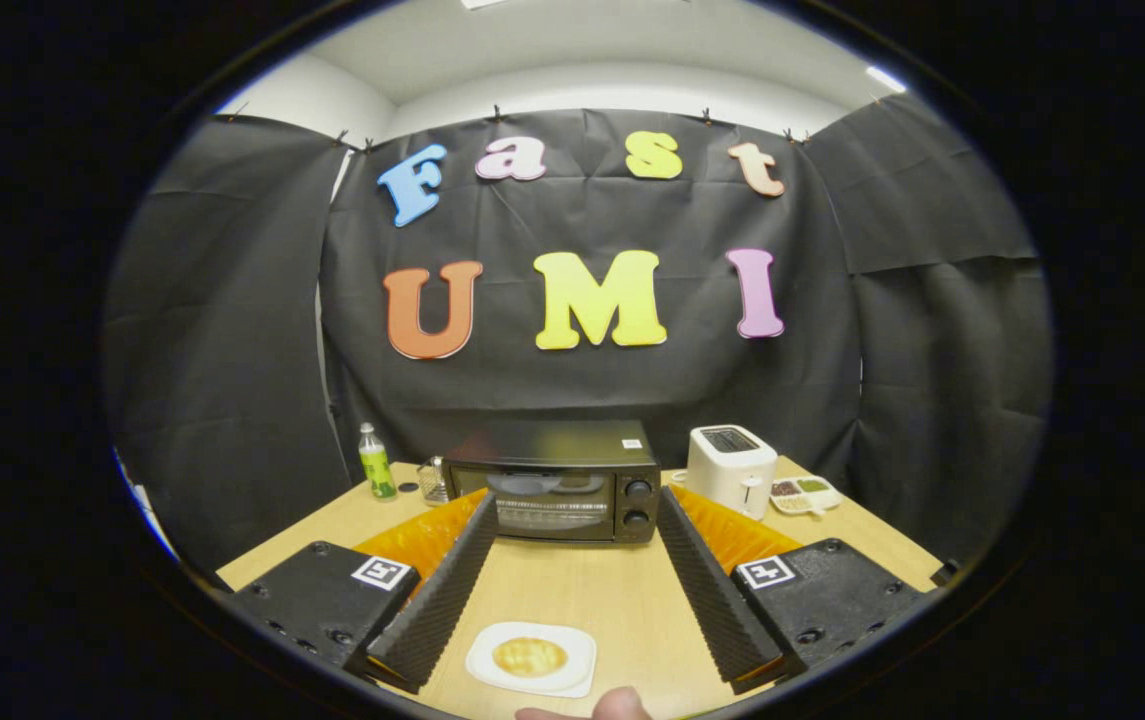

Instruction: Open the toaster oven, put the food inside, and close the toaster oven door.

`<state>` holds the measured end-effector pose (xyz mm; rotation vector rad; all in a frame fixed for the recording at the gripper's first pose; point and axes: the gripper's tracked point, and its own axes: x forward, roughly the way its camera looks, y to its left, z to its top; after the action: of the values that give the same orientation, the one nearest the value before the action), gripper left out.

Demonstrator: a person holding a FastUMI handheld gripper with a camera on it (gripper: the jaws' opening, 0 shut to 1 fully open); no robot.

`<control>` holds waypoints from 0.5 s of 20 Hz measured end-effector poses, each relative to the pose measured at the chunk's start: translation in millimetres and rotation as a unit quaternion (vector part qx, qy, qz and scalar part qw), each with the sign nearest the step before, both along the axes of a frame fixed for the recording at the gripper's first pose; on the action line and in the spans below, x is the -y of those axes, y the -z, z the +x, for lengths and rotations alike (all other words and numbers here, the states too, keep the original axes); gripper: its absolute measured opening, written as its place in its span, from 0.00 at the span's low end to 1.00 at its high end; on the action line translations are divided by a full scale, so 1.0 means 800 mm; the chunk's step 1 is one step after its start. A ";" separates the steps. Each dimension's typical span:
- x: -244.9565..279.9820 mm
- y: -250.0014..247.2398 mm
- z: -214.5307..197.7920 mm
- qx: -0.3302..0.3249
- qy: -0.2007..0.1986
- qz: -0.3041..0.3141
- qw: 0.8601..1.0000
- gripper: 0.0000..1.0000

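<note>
The claw stands wide open above the wooden bench, its two fingers spread apart and holding nothing. Between the fingers, close in at 6 o'clock, lies a white plate with a round golden piece of food on its middle. A fingertip of the person shows just below the plate, nearer the camera.

Straight ahead at 12 o'clock, beyond the fingertips, sits the black toaster oven with its glass door shut and upright; two round knobs are stacked on its right panel, and a wire rack shows dimly through the glass. The oven lies framed between the two fingers, well apart from the plate.

At 1 o'clock from the oven stands a white pop-up toaster, and just beside it, further right, a small divided dish with dark and green contents. At 11 o'clock a bottle with a green label stands near the bench's far left corner, with a small glass jar between it and the oven.
</note>
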<state>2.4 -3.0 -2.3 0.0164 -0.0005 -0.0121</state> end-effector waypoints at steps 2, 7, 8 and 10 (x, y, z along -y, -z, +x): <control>-0.002 0.001 0.000 0.001 -0.001 -0.002 1.000 1.00; -0.005 -0.001 -0.004 0.005 0.001 -0.008 1.000 1.00; -0.004 -0.001 -0.004 0.006 0.001 -0.010 1.000 1.00; -0.005 -0.002 -0.004 0.007 0.002 -0.014 1.000 1.00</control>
<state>-0.8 1.0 -0.7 -0.0115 -0.0142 -0.0150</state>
